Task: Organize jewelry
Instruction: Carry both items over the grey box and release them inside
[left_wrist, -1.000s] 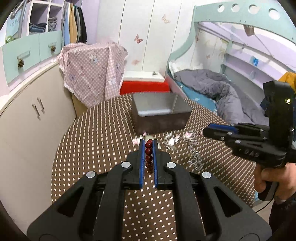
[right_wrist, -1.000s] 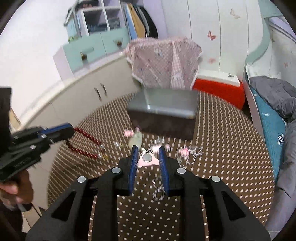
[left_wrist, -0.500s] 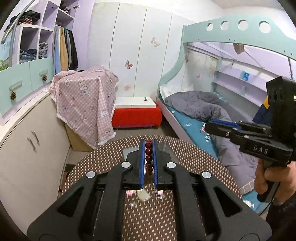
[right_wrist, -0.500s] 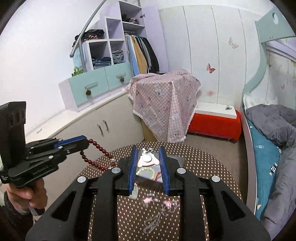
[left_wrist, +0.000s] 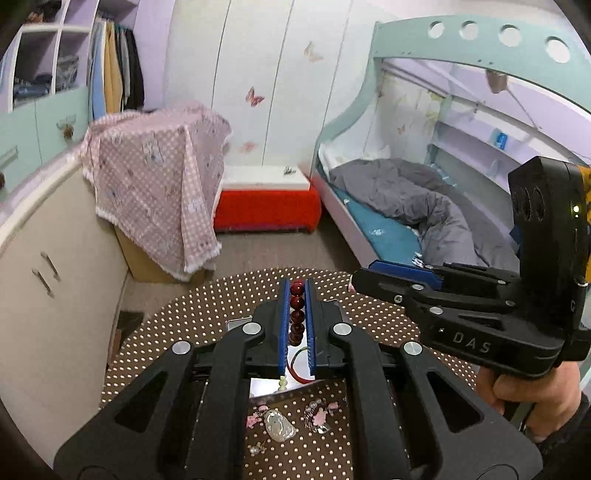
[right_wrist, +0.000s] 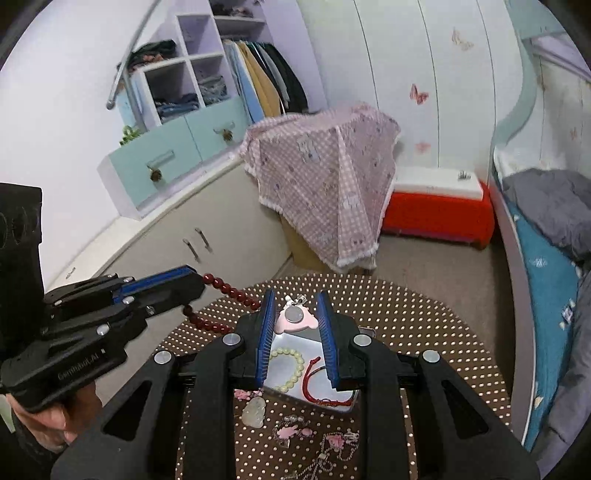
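Right wrist view: dotted table (right_wrist: 424, 332) has dropped to lower frame, open tray (right_wrist: 291, 369) now beneath both grippers. Left gripper (right_wrist: 195, 278) clamped shut on red bead strand (right_wrist: 229, 291); right gripper (right_wrist: 295, 317) pinches pink charm (right_wrist: 295, 319) at centre. Judged: both poised for deposit

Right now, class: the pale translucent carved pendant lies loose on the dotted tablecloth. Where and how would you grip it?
Grip the pale translucent carved pendant across its narrow width, from straight above: it lies flat with its long axis toward the metal box, and pink charms crowd one side.
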